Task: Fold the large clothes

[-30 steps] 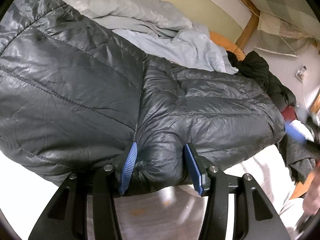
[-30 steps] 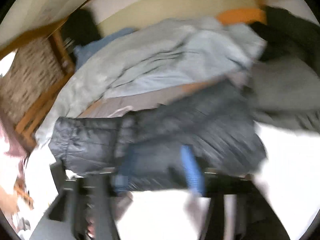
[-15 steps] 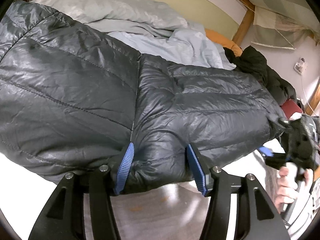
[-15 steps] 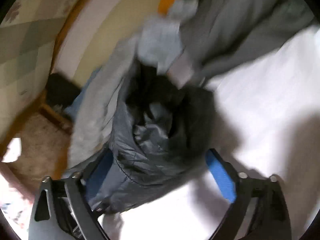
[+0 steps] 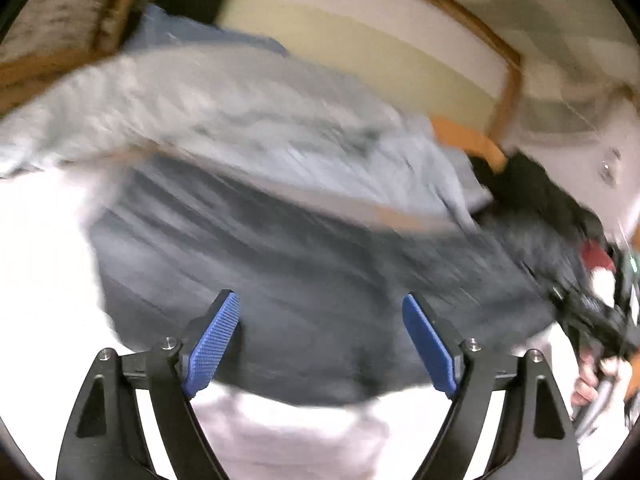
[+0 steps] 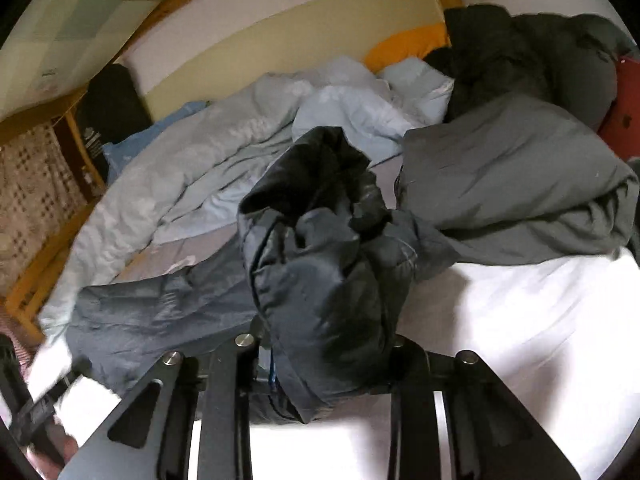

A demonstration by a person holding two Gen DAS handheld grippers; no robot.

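Two tongs — left [image 5: 320, 344] spreading empty, right [image 6: 324, 356] closing on bunched, shiny quilted jacket [image 6: 320, 264].

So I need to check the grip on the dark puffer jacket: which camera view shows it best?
The right wrist view: the dark puffer jacket is sharp, bunched between the closing right gripper. In the left wrist view it is motion-blurred beyond the opening, empty left gripper.

Pretty blurry here: left gripper [image 5: 320, 340] is opening, jaws wide over the dark puffy jacket [image 5: 312, 280], pads off it. Grey blanket [image 5: 240, 120] sits just behind the jacket.
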